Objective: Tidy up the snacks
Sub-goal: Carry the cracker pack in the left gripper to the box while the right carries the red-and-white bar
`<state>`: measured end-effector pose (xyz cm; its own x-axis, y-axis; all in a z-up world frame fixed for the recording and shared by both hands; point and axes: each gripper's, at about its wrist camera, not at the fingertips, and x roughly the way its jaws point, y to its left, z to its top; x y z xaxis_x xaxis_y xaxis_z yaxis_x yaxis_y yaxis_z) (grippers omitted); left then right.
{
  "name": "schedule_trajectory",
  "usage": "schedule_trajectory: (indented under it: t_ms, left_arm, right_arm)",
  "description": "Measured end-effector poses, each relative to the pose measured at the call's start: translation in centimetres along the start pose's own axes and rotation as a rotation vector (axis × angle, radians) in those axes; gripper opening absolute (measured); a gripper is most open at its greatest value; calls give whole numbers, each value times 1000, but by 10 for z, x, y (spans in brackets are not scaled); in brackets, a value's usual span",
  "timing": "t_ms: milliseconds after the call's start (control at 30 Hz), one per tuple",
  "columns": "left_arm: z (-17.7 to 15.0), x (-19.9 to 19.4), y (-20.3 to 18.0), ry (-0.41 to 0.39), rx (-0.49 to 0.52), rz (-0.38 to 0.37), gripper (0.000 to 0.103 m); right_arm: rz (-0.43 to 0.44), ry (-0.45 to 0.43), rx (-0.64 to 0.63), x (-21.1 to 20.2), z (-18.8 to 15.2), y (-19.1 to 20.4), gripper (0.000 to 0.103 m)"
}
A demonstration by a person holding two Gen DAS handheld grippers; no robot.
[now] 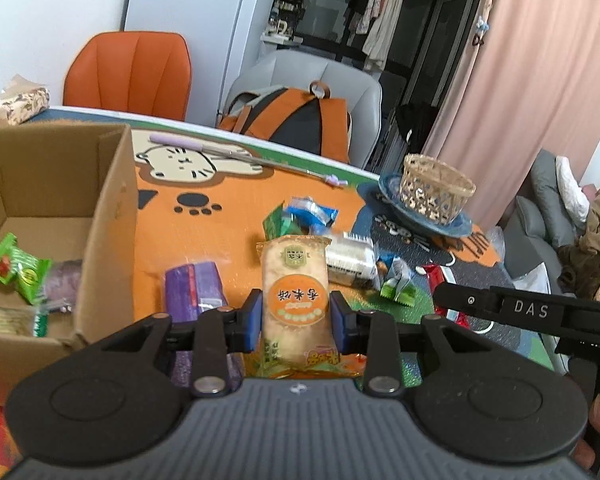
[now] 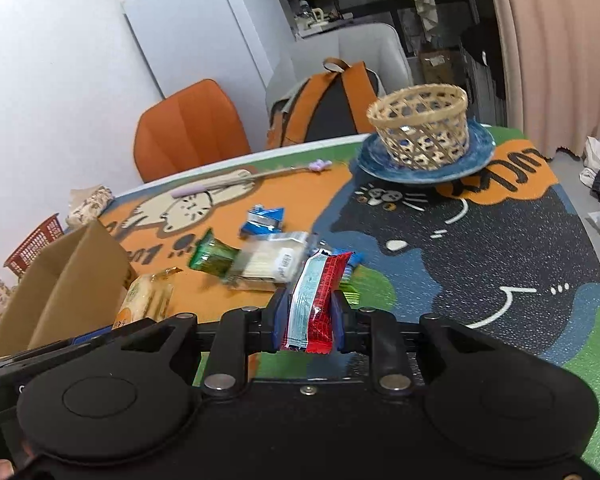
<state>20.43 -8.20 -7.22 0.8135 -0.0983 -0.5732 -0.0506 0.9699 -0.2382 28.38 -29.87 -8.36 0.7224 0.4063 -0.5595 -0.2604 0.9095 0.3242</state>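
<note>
Clamped in my left gripper (image 1: pixel 296 316) sits the rice cracker pack (image 1: pixel 294 292), my right gripper (image 2: pixel 310 316) pinches the red wrapper (image 2: pixel 316 300); both next need carrying over the cardboard box (image 1: pixel 112 216) at the table's (image 2: pixel 500 264) left edge.

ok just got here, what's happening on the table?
A person is sorting snacks with two handheld grippers. The left gripper is shut on a rice cracker pack; the right gripper is shut on a red and blue packet. A cardboard box at the left already holds a few snacks, including a green packet. More packets lie loose on the mat, and a woven basket sits empty on a blue plate.
</note>
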Motion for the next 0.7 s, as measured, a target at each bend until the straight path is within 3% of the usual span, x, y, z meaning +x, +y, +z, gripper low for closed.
schedule_trajectory:
  t_ms: [700]
  left_arm:
    - [19,-52,32,-105,-41,33,33]
  right_arm:
    - [93,-56,-56,-20,8,59,24]
